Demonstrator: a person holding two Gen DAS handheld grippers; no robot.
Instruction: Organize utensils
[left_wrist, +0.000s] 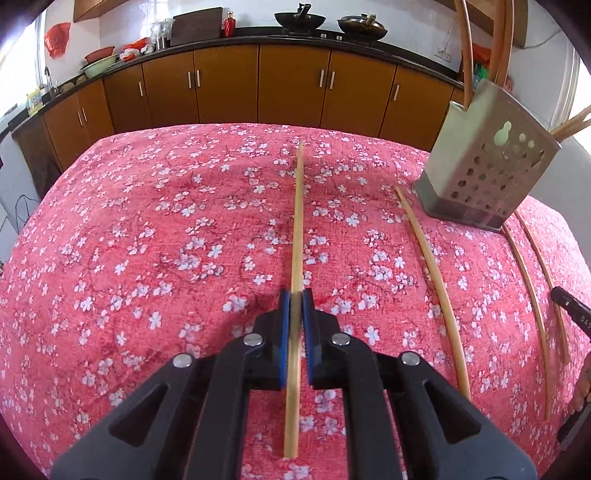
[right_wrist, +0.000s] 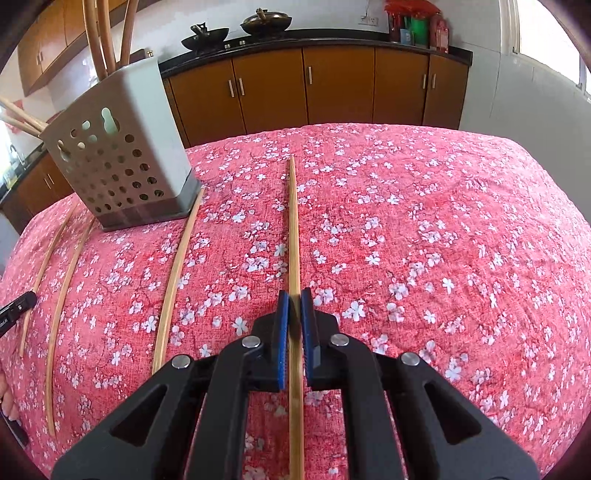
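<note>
Holder (left_wrist: 484, 170) beside loose chopsticks (left_wrist: 434, 280)

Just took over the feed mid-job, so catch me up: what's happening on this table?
A person is sorting chopsticks with two handheld grippers. The left gripper is shut on one chopstick, and the right gripper is shut on another chopstick. Three loose chopsticks lie on the floral tablecloth beside the perforated holder, which already has several standing in it.
</note>
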